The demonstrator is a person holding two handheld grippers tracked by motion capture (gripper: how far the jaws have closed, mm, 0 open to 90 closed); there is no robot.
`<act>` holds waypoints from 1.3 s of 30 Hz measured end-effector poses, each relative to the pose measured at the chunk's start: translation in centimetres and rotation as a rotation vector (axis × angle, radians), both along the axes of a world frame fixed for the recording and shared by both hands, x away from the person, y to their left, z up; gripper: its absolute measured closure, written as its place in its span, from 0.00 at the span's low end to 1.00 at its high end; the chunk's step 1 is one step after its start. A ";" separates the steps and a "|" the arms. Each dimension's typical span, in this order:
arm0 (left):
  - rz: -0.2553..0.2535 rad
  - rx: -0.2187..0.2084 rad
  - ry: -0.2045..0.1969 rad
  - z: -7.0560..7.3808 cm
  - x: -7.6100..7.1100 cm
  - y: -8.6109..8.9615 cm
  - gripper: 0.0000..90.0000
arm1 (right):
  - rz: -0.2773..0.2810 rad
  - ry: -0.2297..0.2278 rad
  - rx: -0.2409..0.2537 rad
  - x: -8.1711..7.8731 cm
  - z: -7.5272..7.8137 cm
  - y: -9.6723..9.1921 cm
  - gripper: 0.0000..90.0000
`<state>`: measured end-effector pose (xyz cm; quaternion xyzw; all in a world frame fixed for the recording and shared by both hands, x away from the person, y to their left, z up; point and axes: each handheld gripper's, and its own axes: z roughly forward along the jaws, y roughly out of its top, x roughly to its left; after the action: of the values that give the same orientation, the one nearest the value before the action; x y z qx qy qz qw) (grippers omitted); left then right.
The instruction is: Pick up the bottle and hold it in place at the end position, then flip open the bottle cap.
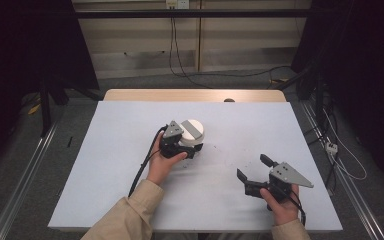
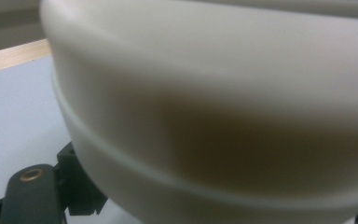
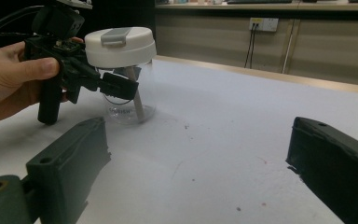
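A clear jar (image 1: 192, 131) with a white lid and a grey flap stands upright on the white table cover (image 1: 115, 180), a little left of the middle. My left gripper (image 1: 190, 146) reaches it from the near left, one jaw on each side of the glass just under the lid, and no gap shows between jaw and glass. In the right gripper view the jar (image 3: 121, 46) holds a pale stick, and the left gripper (image 3: 127, 80) has its near jaw lying across the glass. The lid (image 2: 214, 93) looms close and blurred in the left gripper view. My right gripper (image 1: 253, 166) rests open and empty at the near right.
The wooden table edge (image 1: 195, 95) runs along the far side. Cables (image 1: 177, 60) hang from a wall socket beyond it, and more cables lie on the floor at the right. Small dark specks (image 3: 186, 126) dot the cover between the two grippers.
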<state>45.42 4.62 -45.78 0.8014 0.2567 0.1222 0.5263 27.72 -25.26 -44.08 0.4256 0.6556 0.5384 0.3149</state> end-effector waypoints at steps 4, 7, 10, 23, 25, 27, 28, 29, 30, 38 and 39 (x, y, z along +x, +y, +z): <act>0.003 0.010 -0.005 0.1 -0.1 -0.1 0.19 | 0.008 0.045 0.014 1.1 0.1 0.7 0.05; 0.004 0.013 -0.010 0.1 -0.1 -0.1 0.20 | 0.033 0.071 0.008 2.0 0.1 1.5 0.05; 0.006 0.003 -0.009 0.0 0.0 -0.1 0.20 | 0.054 0.093 0.001 2.7 0.3 2.3 0.06; 0.004 0.016 -0.015 0.0 0.0 -0.1 0.20 | 0.066 0.125 -0.008 5.0 1.0 4.3 0.08; 0.004 0.016 -0.013 0.1 0.0 -0.1 0.20 | 0.071 0.133 -0.018 5.2 1.0 4.5 0.08; 0.003 0.017 -0.014 0.1 0.0 -0.1 0.20 | 0.074 0.133 -0.022 5.3 1.1 4.8 0.08; 0.003 0.019 -0.014 0.1 -0.1 -0.1 0.20 | 0.080 0.135 -0.027 5.4 1.2 4.9 0.08; 0.003 0.020 -0.015 0.1 -0.1 -0.1 0.20 | 0.081 0.140 -0.030 5.5 1.2 5.0 0.08; 0.002 0.021 -0.016 0.1 -0.1 -0.1 0.20 | 0.080 0.138 -0.037 5.6 1.3 5.0 0.08; 0.001 0.024 -0.017 0.1 -0.1 -0.1 0.20 | 0.088 0.145 -0.056 6.3 1.6 5.6 0.11; 0.000 0.027 -0.019 0.1 -0.1 0.0 0.20 | 0.090 0.144 -0.055 6.4 1.7 5.7 0.12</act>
<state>45.29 4.58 -45.67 0.8073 0.2500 0.1332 0.5176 34.08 -19.59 -42.40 0.4244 0.7096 0.5018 0.2542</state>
